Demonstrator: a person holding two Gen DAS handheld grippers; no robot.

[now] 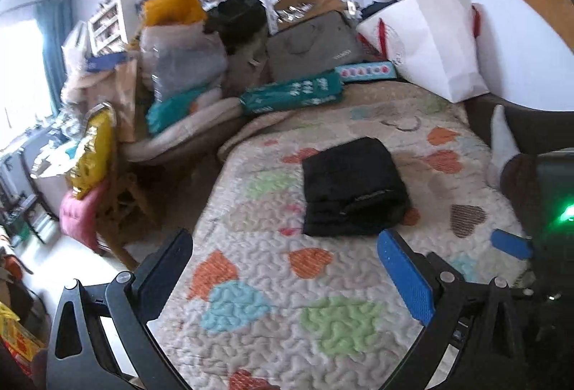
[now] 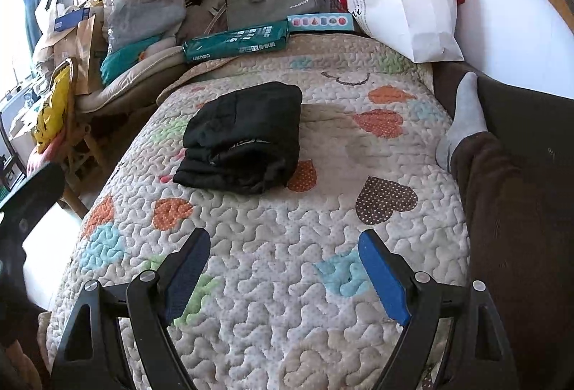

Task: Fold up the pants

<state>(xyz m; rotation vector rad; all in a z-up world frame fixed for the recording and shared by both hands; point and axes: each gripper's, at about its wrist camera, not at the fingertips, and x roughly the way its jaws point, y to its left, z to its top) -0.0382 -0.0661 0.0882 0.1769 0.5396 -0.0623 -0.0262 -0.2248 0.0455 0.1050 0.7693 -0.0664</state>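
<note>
The black pants (image 1: 353,185) (image 2: 244,139) lie folded into a compact stack on the heart-patterned quilt (image 1: 287,300) (image 2: 287,282). My left gripper (image 1: 283,239) hovers open just short of the stack's near edge, with nothing between its fingers. My right gripper (image 2: 283,235) is also open and empty, held over bare quilt well short of the pants, which sit ahead and to its left. In the left wrist view a blue pad (image 1: 511,243) of the right gripper shows at the right edge.
A person's leg in brown trousers and a grey sock (image 2: 462,110) rests along the quilt's right side. A white paper bag (image 2: 401,2) and a green box (image 2: 236,43) sit at the far end. Piled bags and a yellow cushion (image 1: 89,149) crowd the left.
</note>
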